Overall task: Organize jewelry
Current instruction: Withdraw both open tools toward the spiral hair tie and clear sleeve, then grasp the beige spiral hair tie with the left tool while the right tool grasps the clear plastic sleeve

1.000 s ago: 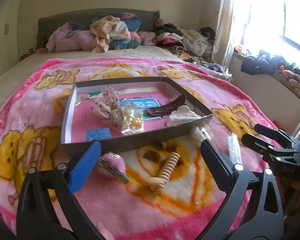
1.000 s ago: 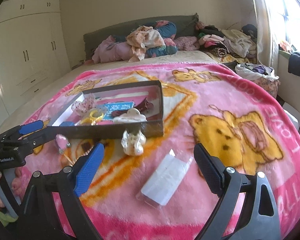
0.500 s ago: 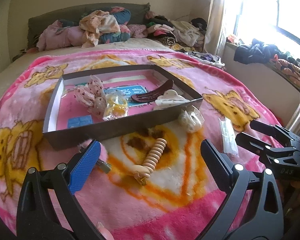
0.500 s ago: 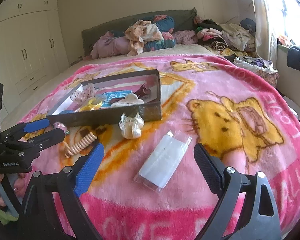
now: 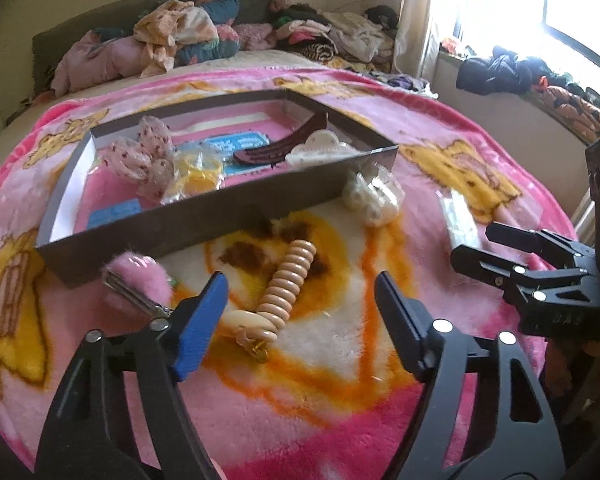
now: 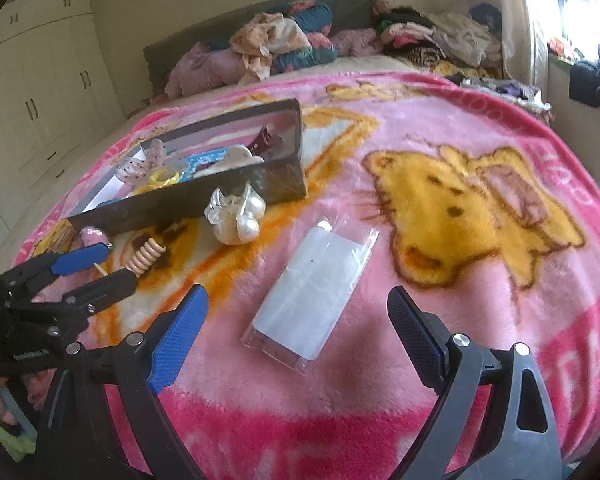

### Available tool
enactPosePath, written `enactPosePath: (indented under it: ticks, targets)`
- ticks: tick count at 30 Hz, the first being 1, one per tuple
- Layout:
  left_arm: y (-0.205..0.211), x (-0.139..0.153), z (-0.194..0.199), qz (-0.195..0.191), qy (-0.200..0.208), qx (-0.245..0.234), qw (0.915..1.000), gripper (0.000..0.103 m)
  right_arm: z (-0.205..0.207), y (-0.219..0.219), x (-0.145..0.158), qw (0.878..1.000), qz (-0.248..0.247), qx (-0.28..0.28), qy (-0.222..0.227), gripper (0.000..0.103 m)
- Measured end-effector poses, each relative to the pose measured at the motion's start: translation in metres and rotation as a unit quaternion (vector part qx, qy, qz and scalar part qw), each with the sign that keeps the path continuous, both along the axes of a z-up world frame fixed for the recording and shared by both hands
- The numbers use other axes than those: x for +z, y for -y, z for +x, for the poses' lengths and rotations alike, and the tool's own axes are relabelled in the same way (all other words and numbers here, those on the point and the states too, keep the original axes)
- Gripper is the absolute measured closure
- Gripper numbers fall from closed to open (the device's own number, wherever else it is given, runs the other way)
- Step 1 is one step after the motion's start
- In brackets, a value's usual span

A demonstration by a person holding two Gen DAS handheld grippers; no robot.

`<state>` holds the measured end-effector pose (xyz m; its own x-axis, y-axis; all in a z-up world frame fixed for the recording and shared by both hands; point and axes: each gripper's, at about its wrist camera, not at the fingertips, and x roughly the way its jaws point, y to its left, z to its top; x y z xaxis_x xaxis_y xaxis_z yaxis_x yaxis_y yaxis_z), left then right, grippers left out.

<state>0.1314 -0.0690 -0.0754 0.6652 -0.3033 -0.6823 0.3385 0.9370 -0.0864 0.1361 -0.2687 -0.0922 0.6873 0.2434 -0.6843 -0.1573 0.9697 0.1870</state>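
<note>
A dark shallow box [image 5: 204, 216] [image 6: 172, 204] lies on the pink blanket and holds several hair accessories. In front of it lie a beige beaded hair clip [image 5: 278, 292] [image 6: 146, 262], a pink fluffy clip [image 5: 138, 280] and a bag of pearly pieces [image 5: 372, 196] [image 6: 234, 214]. A clear plastic packet [image 6: 310, 292] [image 5: 458, 220] lies further right. My left gripper [image 5: 300, 312] [image 6: 100, 268] is open, its fingers either side of the beaded clip. My right gripper [image 6: 296, 328] [image 5: 472, 246] is open and empty, just short of the packet.
The pink bear-print blanket [image 6: 460, 208] covers the bed. Heaped clothes [image 5: 188, 36] lie at the headboard and on the window ledge [image 5: 540, 80]. White wardrobes [image 6: 32, 96] stand to the left. The bed edge drops off at right.
Both grippers have moved forward and lower. The left now straddles the beaded clip; the right has come closer to the clear packet. Both stay open.
</note>
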Motion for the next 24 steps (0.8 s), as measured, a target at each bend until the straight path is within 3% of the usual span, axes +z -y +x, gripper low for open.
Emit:
enactPosePath:
  ticks: [5, 7, 9, 10, 15, 21, 24]
  targets:
    - [0.003, -0.01, 0.007, 0.017, -0.009, 0.003, 0.9998, 0.049, 0.012, -0.003, -0.006, 1.0, -0.001, -0.009, -0.011, 0.021]
    - [0.003, -0.013, 0.008, 0.021, -0.01, 0.003, 0.9997, 0.054, 0.014, -0.004, -0.008, 1.0, -0.009, -0.014, -0.013, 0.033]
    - [0.004, -0.014, 0.008, 0.027, -0.01, 0.002, 0.9996, 0.073, 0.016, -0.003, -0.01, 0.999, -0.022, -0.021, -0.014, 0.046]
    - [0.004, -0.014, 0.008, 0.028, -0.011, 0.0, 0.9995, 0.076, 0.016, -0.002, -0.011, 0.999, -0.022, -0.022, -0.014, 0.051]
    - [0.005, -0.013, 0.005, 0.024, -0.011, -0.008, 0.9996, 0.083, 0.011, 0.009, -0.007, 1.0, 0.0, -0.026, -0.011, 0.062]
    - [-0.003, -0.001, 0.002, -0.017, -0.014, -0.004, 0.9998, 0.088, 0.001, 0.017, 0.001, 1.0, 0.022, -0.02, -0.006, 0.076]
    - [-0.008, 0.01, 0.0, -0.032, -0.003, -0.002, 0.9995, 0.091, -0.003, 0.018, 0.006, 0.999, 0.026, -0.019, 0.002, 0.078]
